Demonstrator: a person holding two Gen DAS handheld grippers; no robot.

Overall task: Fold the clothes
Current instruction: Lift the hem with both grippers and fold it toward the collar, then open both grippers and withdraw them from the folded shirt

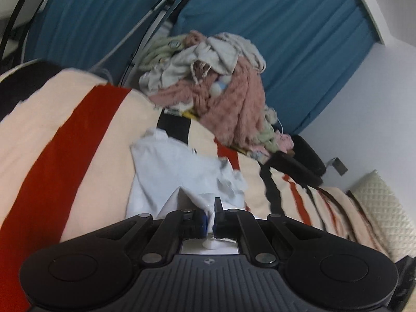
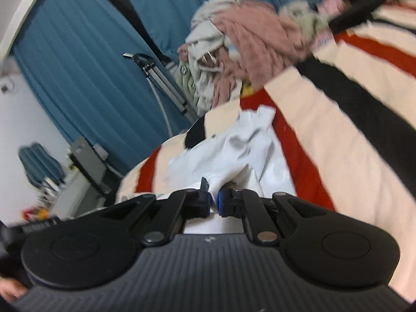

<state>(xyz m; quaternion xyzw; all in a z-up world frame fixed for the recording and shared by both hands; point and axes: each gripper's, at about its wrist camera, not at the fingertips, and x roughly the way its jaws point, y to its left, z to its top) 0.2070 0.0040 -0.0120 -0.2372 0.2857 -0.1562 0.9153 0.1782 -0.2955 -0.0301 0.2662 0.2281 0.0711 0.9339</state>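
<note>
With its blue-padded jaws pinched nearly together on a bunched edge of cloth, the left gripper (image 1: 211, 217) holds a thin white fabric garment (image 1: 171, 171) low over a bed, its camera view tilted so the bedding slopes up to the left. The right gripper (image 2: 213, 202) is likewise closed on a gathered fold of the same white garment (image 2: 249, 150), its view rolled the opposite way. From each set of jaws the crumpled cloth runs straight ahead, its long axis pointing away from the grippers toward the far side of the bed, where its creased far end lies on the cover. Under the garment spreads a cream blanket with broad red and black stripes (image 1: 52, 140), seen also from the right wrist (image 2: 338, 135). Beyond the garment, ahead of both grippers, rises a heap of unfolded laundry in fuzzy pink, pale grey and light green knits (image 1: 223, 88), visible from the right wrist too (image 2: 249, 33). Behind the heap hang pleated teal-blue curtains (image 1: 286, 26). To the far right of the left gripper lies a cream quilted pillow (image 1: 382, 202) against a white wall. Left of the right gripper, cluttered furniture appears too blurred to identify.
</note>
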